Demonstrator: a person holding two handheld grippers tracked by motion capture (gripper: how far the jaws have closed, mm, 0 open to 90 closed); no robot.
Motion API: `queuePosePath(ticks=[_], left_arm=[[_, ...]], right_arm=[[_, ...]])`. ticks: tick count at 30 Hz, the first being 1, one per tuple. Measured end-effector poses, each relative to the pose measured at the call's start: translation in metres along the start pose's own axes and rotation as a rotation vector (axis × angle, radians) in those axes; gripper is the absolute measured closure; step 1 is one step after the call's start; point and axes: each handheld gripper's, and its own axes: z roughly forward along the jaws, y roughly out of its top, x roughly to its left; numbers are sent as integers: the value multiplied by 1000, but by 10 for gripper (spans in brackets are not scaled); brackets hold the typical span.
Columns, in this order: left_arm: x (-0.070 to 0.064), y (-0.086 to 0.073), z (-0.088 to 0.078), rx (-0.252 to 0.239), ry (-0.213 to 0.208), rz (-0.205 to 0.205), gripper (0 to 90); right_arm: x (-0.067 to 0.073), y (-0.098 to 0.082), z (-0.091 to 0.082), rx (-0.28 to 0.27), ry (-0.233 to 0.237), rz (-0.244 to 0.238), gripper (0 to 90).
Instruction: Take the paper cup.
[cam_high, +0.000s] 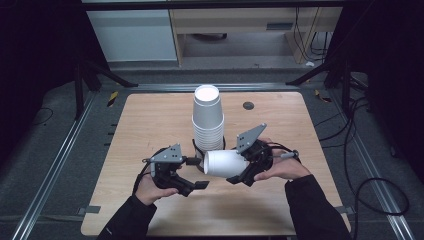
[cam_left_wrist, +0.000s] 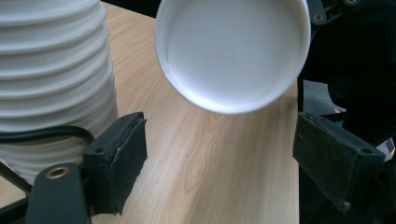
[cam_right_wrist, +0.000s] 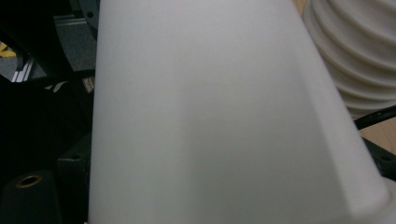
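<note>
Nearest the person, left gripper (cam_high: 199, 173) sits low over the tabletop (cam_high: 150, 120), hand wrapped around its body, fingers (cam_left_wrist: 116, 163) spread wide with nothing but bare wood between the pads; holds nothing. In the left gripper view one finger stands just beside the base of the cup stack (cam_left_wrist: 51, 79), apparently not touching it, and a black cable runs across the lowest rims. Right gripper (cam_high: 239, 170) is level with it, on the other side, fingers partly closed on a single white paper cup (cam_high: 225, 163). Cup lies on its side, clear of the tabletop, flat bottom pointing at the left gripper and the open mouth back in the right hand's grip. In the left gripper view the cup's round bottom (cam_left_wrist: 233, 51) hangs above and between the open fingers, not touching either. In the right gripper view the cup wall (cam_right_wrist: 210, 116) sits right against the lens, so the pads themselves are hidden there; the grip reads from the high view. Just behind the two grippers, mid-tabletop, the stack stands upside down, ribbed with many rims at the base, flat bottom of the top cup facing up. Held cup's side is near the stack base, touching or not I cannot tell. Further back a small dark round disc (cam_high: 248, 105) is set in the tabletop.
</note>
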Motion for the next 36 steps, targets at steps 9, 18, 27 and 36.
queuePosePath(ticks=[9,18,27,36], left_arm=[[-2,0,4,26,-14,6,156],[-4,1,9,59,-28,14,147],[-6,1,14,100,-38,18,148],[-7,-1,19,140,-44,15,166]], right_arm=[[5,-1,11,50,29,-22,101],[11,-1,28,100,57,-36,100],[15,1,39,127,71,-46,100],[16,5,47,136,75,-57,100]])
